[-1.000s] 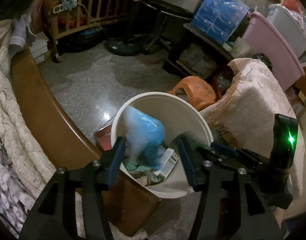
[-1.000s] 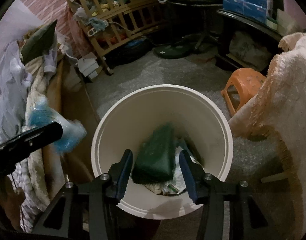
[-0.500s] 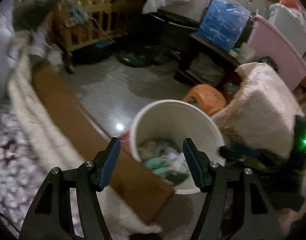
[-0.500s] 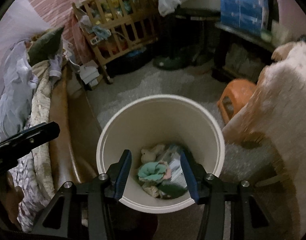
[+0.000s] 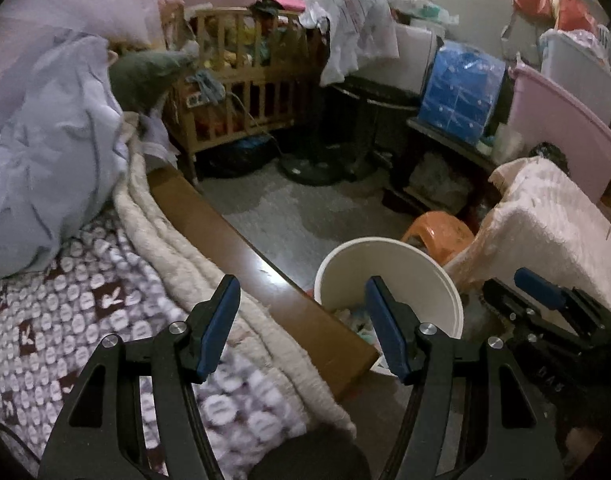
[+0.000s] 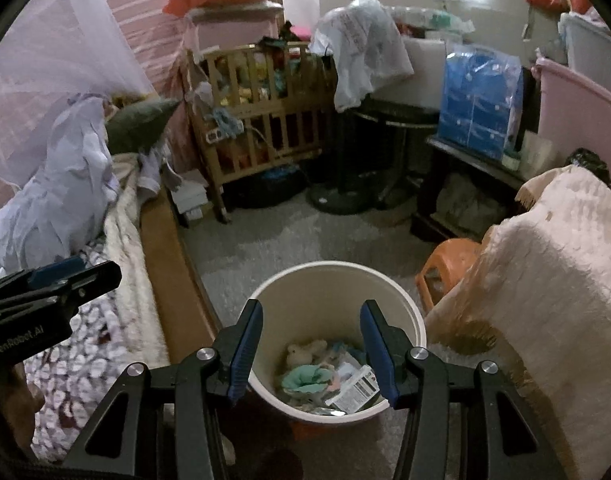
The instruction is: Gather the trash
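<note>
Left wrist view: white bucket (image 5: 389,272) on floor beside bed's wooden edge (image 5: 241,256); left hand-held gripper (image 5: 301,320) just widened, empty.
Right wrist view: crumpled trash (image 6: 325,376) lies inside bucket, below right hand-held gripper (image 6: 309,344), fingers apart, empty.

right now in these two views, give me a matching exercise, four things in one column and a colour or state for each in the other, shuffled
Things:
1. bucket
2. stool
3. left gripper
4. storage drawers

Colour or state:
A. blue, standing on a dark shelf
B. jaws open, nothing between them
C. white, with trash lying in the bottom
D. orange, on the floor beside a draped blanket

Pairs: 1-C, 2-D, 3-B, 4-A
</note>
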A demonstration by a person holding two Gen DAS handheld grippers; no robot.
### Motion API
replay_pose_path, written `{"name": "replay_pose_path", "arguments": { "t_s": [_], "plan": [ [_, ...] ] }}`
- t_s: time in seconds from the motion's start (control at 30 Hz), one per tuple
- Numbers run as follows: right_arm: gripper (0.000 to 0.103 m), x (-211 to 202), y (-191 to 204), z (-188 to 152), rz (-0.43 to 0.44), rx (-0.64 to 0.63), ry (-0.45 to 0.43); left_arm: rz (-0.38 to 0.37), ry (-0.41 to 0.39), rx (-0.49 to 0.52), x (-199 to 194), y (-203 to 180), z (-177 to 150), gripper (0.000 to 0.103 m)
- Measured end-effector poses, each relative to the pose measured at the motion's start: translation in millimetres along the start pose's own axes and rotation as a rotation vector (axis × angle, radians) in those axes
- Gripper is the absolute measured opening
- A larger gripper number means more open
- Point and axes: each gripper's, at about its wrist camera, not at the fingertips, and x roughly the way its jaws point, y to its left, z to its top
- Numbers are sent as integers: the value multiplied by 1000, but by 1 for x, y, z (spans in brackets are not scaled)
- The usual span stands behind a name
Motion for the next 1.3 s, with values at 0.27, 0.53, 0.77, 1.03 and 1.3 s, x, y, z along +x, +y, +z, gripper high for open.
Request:
{"name": "replay_pose_path", "arguments": {
  "t_s": [0.27,0.53,0.77,1.03,1.3],
  "plan": [
    [50,-37,14,5,2,4,-72,11,-84,-1,-42,10,-6,64],
    [60,-60,24,5,-19,-13,-127,46,-140,24,-66,9,-9,64],
    [63,-66,26,3,-34,-13,-144,49,-167,19,-75,10,-11,64],
    [64,-69,25,3,-40,-9,-150,49,-175,12,-76,11,-10,64],
    [65,-70,25,3,-40,-10,-148,51,-172,10,-76,13,-11,64]
  ]
}}
